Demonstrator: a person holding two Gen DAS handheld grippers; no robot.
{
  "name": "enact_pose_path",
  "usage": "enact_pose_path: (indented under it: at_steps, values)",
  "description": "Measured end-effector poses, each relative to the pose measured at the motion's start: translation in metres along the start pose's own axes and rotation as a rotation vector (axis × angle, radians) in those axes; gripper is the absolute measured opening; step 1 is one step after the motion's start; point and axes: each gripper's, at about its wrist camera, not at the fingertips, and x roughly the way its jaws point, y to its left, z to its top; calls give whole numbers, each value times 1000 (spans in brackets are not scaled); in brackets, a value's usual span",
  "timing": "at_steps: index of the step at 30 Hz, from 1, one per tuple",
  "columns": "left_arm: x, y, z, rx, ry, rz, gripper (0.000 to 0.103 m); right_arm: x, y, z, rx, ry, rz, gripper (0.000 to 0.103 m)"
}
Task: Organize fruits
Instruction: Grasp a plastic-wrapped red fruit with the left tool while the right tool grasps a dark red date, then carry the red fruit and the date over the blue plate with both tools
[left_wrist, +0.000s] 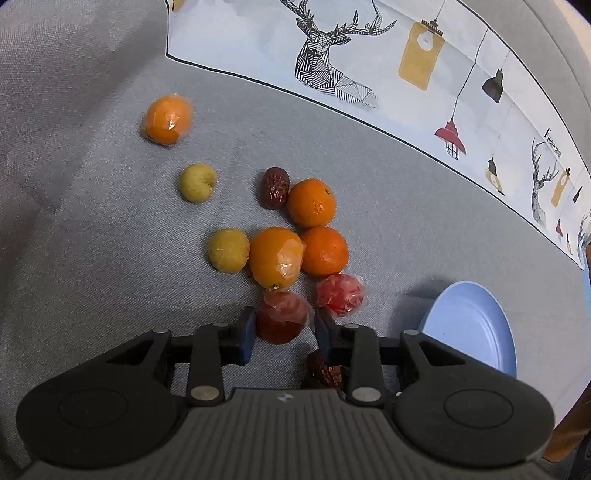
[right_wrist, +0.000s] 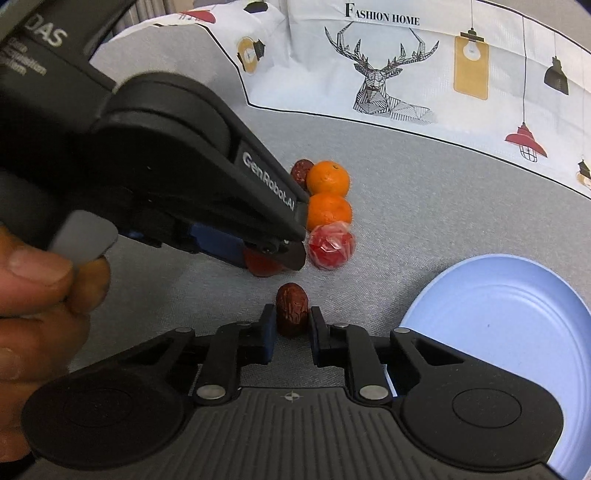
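Left wrist view
Left gripper (left_wrist: 284, 330): fingers spread, one on each side of a wrapped red fruit (left_wrist: 282, 317); a gap shows at both pads, so nothing is grasped.
Plate (left_wrist: 476, 325): blue, low right on the cloth, with nothing in it; its near edge is cut off by the gripper body.
Fruits: all loose on the cloth, none in the plate. A second wrapped red fruit (left_wrist: 341, 294) lies just right of the first. Behind them a wrapped orange (left_wrist: 277, 257) touches an orange (left_wrist: 325, 251); another orange (left_wrist: 312, 202) sits behind that, touching a date (left_wrist: 275, 187). Two yellow-green fruits (left_wrist: 229, 250) (left_wrist: 198, 182) lie to the left, and a further wrapped orange (left_wrist: 168, 119) stands well apart at far left.
Hidden: a second date (left_wrist: 325, 369) is mostly covered by the right finger.
Surface: grey cloth (left_wrist: 92, 221); a white sheet (left_wrist: 258, 40) printed with deer and lamps runs along the far side.

Right wrist view
Right gripper (right_wrist: 291, 328): fingers parted around an upright date (right_wrist: 292, 308); whether the pads touch it cannot be told.
Left gripper (right_wrist: 273, 251): reaches in from the left, a hand (right_wrist: 40, 295) on its grip, its tip over a red fruit (right_wrist: 260, 265) that is largely hidden.
Plate (right_wrist: 498, 321): at right, empty, partly cut off by the gripper.
Fruits: a wrapped red fruit (right_wrist: 331, 246), two oranges (right_wrist: 328, 212) (right_wrist: 328, 178) and a date (right_wrist: 302, 170) stand in a row behind.
Surface: grey cloth (right_wrist: 424, 203), with the sheet (right_wrist: 424, 66) marked "FASHION HOME" beyond.
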Motion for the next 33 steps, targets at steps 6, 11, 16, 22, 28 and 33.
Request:
enact_pose_path:
  at_steps: [6, 11, 16, 22, 28, 33]
  values:
    - [-16, -2, -1, 1, -47, -25, 30, -25, -3, 8, -22, -37, 23, 19]
    - [-56, -16, -8, 69, -189, -39, 30, -77, -18, 21, -58, -128, 7, 19]
    - [-98, -39, -14, 145, -301, -25, 30, -137, -50, 23, -105, -230, -56, 19]
    - [-105, -66, -13, 19, -244, -57, 30, -149, -103, -5, 55, -261, -90, 19]
    - [-81, -89, -36, 94, -144, -39, 30, -144, -123, -13, 93, -183, -172, 19]
    - [-67, -127, -46, 246, -119, -22, 30, -143, -137, -23, 94, -131, -241, 19]
